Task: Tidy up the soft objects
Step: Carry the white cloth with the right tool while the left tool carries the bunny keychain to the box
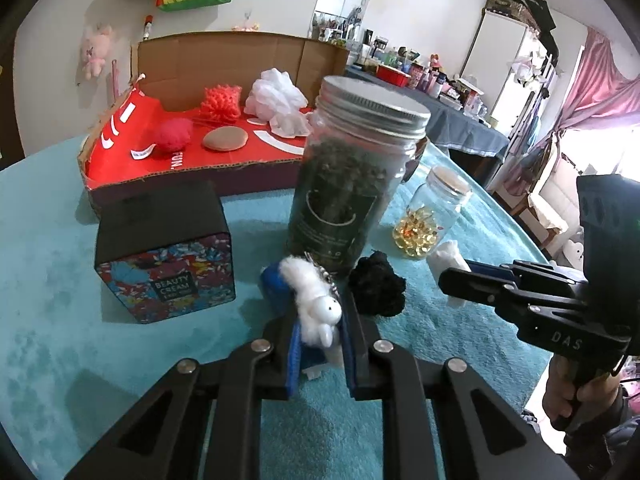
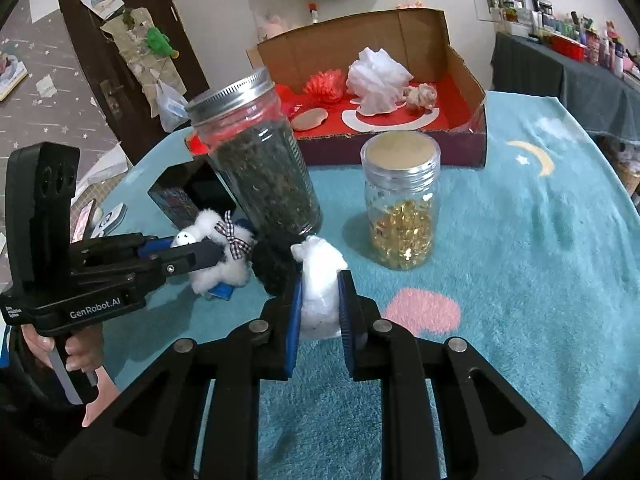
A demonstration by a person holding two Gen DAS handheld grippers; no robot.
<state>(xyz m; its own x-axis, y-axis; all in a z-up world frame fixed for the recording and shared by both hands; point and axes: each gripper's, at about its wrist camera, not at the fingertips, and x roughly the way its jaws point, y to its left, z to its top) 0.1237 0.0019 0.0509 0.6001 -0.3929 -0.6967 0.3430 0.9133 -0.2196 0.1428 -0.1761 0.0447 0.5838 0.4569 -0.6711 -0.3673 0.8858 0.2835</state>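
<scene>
My left gripper [image 1: 312,300] is shut on a white plush sheep [image 1: 316,308] with a checked bow, low over the teal cloth. My right gripper [image 2: 320,280] is shut on a white cotton wad [image 2: 322,300]. A black fuzzy ball [image 1: 378,290] lies on the cloth between the two, in front of the tea jar. Behind stands a cardboard box [image 1: 160,188] with a red lining. It holds a white mesh puff [image 1: 276,100], an orange knit piece [image 1: 222,102], a red pompom [image 1: 172,134] and a tan pad [image 1: 224,140].
A tall jar of dark leaves [image 1: 348,184] with a metal lid stands just beyond both grippers. A smaller jar of yellow capsules [image 2: 402,216] is to its right. A patterned cream box [image 1: 164,264] sits at the left. A cluttered side table [image 2: 560,68] is at the back right.
</scene>
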